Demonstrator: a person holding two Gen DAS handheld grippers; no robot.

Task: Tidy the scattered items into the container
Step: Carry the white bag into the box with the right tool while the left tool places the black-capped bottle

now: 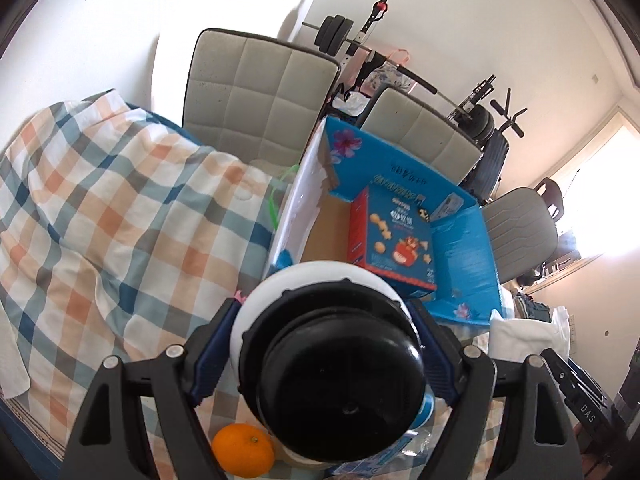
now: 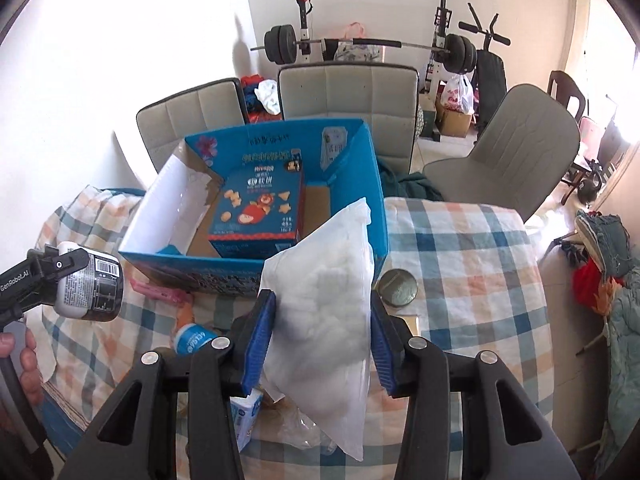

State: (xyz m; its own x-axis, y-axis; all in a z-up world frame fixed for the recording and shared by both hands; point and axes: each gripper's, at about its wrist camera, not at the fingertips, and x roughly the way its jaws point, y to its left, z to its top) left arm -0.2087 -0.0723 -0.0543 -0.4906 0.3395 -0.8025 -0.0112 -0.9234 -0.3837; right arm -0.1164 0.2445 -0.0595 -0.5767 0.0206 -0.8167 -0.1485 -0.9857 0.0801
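Observation:
A blue cardboard box (image 1: 464,248) (image 2: 200,270) stands open on the checked tablecloth, with a blue biscuit box (image 1: 392,236) (image 2: 256,212) lying inside. My left gripper (image 1: 328,304) is shut on a white jar with a black lid (image 1: 344,380), held in the air just short of the box's near wall. The right wrist view shows that jar (image 2: 88,284) at the far left, label and barcode outward. My right gripper (image 2: 322,296) is shut on a white plastic bag of soft filling (image 2: 332,248), lifted in front of the box's right corner.
On the cloth lie an orange (image 1: 243,454), a small blue-labelled bottle (image 2: 192,338), a pink item (image 2: 160,292), a round metal tin (image 2: 398,287) and a small carton (image 2: 244,412). Padded chairs (image 2: 348,96) and a grey chair (image 2: 516,148) stand behind the table.

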